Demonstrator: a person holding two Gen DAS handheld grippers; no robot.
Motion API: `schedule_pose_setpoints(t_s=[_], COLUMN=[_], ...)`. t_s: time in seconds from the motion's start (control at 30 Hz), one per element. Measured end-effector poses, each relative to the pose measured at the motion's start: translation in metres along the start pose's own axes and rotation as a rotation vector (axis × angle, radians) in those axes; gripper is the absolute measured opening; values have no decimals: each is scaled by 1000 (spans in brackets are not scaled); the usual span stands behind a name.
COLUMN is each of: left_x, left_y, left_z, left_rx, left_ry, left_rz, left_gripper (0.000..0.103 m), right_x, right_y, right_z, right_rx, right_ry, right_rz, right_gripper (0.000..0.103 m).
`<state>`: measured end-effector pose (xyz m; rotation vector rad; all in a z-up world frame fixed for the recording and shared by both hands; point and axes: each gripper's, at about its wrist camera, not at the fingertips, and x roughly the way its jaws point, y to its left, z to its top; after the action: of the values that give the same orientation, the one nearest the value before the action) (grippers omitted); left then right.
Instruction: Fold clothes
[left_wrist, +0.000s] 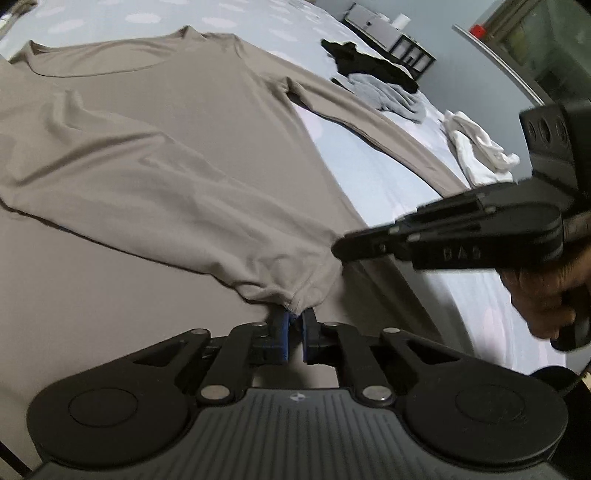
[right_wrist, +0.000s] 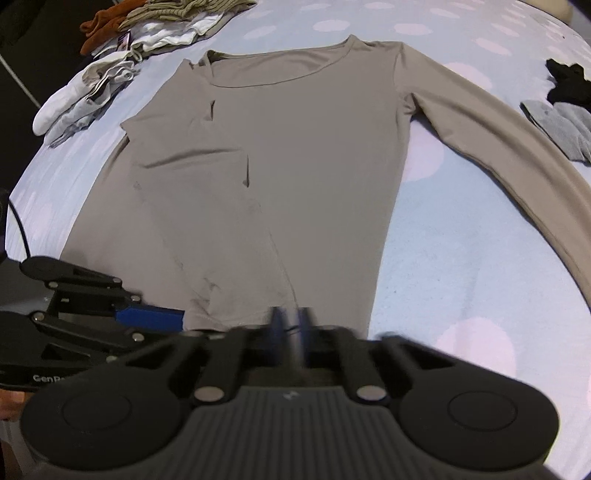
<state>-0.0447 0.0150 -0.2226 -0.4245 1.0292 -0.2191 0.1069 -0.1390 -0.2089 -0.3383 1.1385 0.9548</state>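
The taupe long-sleeved shirt (right_wrist: 280, 155) lies flat on the dotted bedsheet (right_wrist: 461, 258), one sleeve folded across it. The left gripper (left_wrist: 293, 322) pinches that cuff; the right gripper (right_wrist: 291, 319) has narrow-set jaws at the near hem (grip unclear). Thin fabric could slip, undoing the fold.

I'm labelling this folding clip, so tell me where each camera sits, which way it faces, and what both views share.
Left wrist: sits on the left gripper, looks along its fingers across the taupe long-sleeve shirt toward the collar; the right gripper and the hand holding it show.
Right wrist: sits on the right gripper, looks up the shirt from its hem; the left gripper shows.
Shared: the shirt, the dotted bedsheet, black garment, grey garment.
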Motion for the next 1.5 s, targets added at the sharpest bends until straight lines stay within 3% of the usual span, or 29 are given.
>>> schedule_pose_setpoints(t_s=[0.27, 0.43, 0.53, 0.63, 0.73, 0.8, 0.93, 1.03, 1.17, 1.3, 1.37, 1.43, 1.5], left_x=[7, 8, -1, -23, -44, -53, -72, -74, -60, -52, -48, -50, -54], left_y=[-10, -6, 0, 3, 17, 34, 67, 87, 106, 130, 142, 143, 142], left_z=[-7, -9, -8, -8, 1, 13, 38, 55, 70, 68, 61, 53, 48], left_rx=[21, 16, 35, 127, 193, 196, 200, 199, 158, 130, 140, 173, 187], left_ry=[74, 95, 147, 126, 29, -54, -220, -309, -307, -254, -217, -231, -236], left_rz=[-78, -107, -112, -40, 57, 128, 269, 294, 369, 388, 394, 396, 400], left_gripper=[5, 7, 16, 25, 31, 42, 42, 42, 41, 36, 36, 37, 38], right_x=[-8, 6, 3, -8, -17, -17, 9, 32, 70, 109, 114, 115, 112], right_y=[-10, -7, -7, -6, -5, 0, 24, 47, 84, 112, 108, 97, 79], right_z=[3, 2, 8, 19, 31, 42, 66, 84, 108, 122, 124, 127, 133], right_rx=[8, -14, -27, -35, -39, -42, -104, -154, -228, -346, -360, -337, -276], right_ry=[29, 88, 108, 62, 3, -46, -92, -125, -143, -128, -136, -150, -157], right_rz=[34, 6, 3, -32, -53, -41, -35, -11, 59, 78, 68, 51, -28], right_gripper=[3, 3, 11, 33, 33, 33, 33, 33, 27, 21, 18, 18, 17])
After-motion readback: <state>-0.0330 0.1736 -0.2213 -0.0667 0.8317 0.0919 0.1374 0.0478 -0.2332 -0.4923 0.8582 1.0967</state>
